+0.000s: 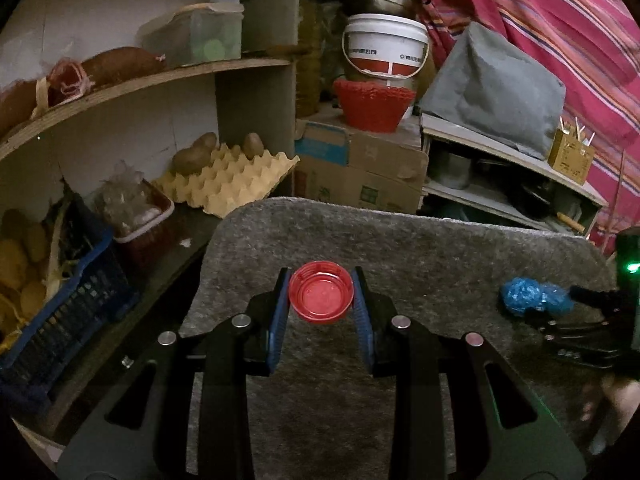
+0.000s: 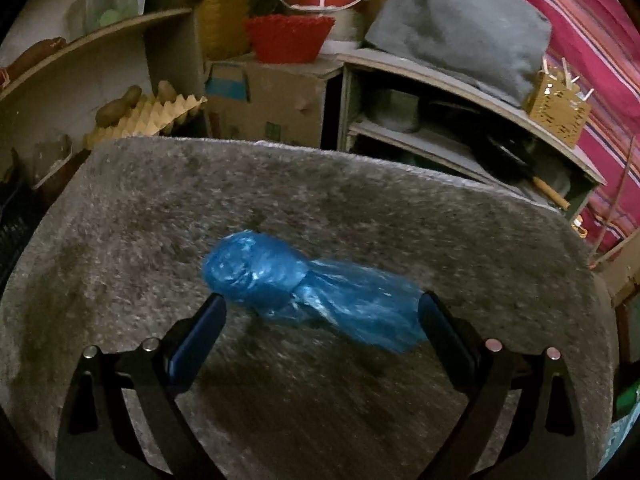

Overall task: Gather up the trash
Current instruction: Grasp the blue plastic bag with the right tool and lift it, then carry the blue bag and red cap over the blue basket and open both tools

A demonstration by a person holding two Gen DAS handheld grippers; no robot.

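A red bottle cap (image 1: 321, 297), open side up, sits between the blue pads of my left gripper (image 1: 321, 286), which is shut on it above the grey felt mat (image 1: 420, 248). A crumpled blue plastic bag (image 2: 304, 286) lies on the mat (image 2: 160, 208). My right gripper (image 2: 322, 304) is open, its fingers wide on either side of the bag, the right pad (image 2: 434, 316) touching the bag's end. In the left wrist view the bag (image 1: 528, 297) lies at the right with the right gripper (image 1: 588, 312) against it.
Shelves at the left hold an egg tray with potatoes (image 1: 228, 178), a blue basket (image 1: 60, 308) and a small red-rimmed basket (image 1: 140, 216). Cardboard boxes (image 1: 360, 172), a red basket (image 1: 374, 104), a white bucket (image 1: 384, 46) and a grey-covered shelf (image 2: 460, 28) stand behind the mat.
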